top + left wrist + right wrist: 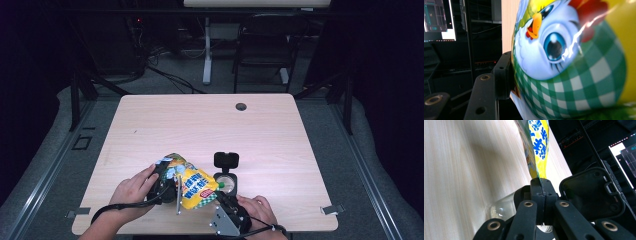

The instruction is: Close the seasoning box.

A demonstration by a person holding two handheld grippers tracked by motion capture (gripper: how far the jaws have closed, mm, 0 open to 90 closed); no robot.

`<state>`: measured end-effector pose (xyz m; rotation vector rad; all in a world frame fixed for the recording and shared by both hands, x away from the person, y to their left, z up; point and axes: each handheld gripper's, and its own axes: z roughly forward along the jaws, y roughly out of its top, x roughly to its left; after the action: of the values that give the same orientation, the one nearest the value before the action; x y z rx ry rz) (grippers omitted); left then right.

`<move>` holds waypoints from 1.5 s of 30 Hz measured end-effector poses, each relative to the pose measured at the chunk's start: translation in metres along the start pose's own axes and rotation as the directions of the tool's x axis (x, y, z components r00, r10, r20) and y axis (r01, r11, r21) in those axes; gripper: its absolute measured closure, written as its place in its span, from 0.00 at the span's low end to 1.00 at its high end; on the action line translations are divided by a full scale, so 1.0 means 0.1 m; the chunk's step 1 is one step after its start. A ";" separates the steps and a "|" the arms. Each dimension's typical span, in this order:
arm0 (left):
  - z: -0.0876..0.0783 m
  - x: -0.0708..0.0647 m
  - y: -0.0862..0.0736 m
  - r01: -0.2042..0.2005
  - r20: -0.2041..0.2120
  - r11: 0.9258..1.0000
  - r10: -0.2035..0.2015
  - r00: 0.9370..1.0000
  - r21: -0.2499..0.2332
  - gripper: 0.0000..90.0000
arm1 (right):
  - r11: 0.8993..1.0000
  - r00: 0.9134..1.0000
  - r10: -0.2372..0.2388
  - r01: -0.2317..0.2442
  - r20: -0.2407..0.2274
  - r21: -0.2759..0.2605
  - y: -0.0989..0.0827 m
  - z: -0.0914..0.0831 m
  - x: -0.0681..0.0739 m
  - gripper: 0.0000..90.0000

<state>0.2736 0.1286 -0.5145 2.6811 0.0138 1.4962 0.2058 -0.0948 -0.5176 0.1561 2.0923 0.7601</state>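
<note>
A yellow snack bag (192, 182) with green checks and a cartoon chick hangs just above the table's near edge, held between both grippers. My left gripper (170, 179) is shut on its left side; in the left gripper view one black finger (502, 75) presses into the bag (574, 62), and the other is hidden behind it. My right gripper (220, 197) is shut on the bag's lower right corner, its jaws pinching the thin sealed edge (537, 147) at the tips (541, 182). A glass jar (226, 182) with its black flip lid (226, 160) open stands beside the bag.
The light wooden table (200, 125) has a cable hole (241, 106) near its far edge. Beyond it stand a dark chair (265, 45) and a desk leg. In the right gripper view, the jar (501, 210) and lid (591, 195) sit right under the jaws.
</note>
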 end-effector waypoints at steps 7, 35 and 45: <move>0.02 0.01 0.00 -0.011 -0.006 1.000 0.012 1.000 0.006 0.53 | 1.000 1.000 0.020 -0.020 -0.004 -0.007 -0.02 0.04 0.00 1.00; 0.01 0.07 0.06 -0.088 -0.017 0.995 0.089 0.996 0.046 0.53 | 0.999 0.999 0.040 -0.040 -0.017 0.010 -0.06 0.09 -0.02 1.00; 0.00 0.09 0.08 -0.098 -0.019 0.994 0.099 0.995 0.056 0.53 | 0.999 0.999 0.039 -0.039 -0.009 0.002 -0.07 0.10 -0.01 1.00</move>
<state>0.2778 0.1210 -0.5064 2.7464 -0.0777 1.5745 0.2148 -0.0958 -0.5250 0.1953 2.1045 0.7834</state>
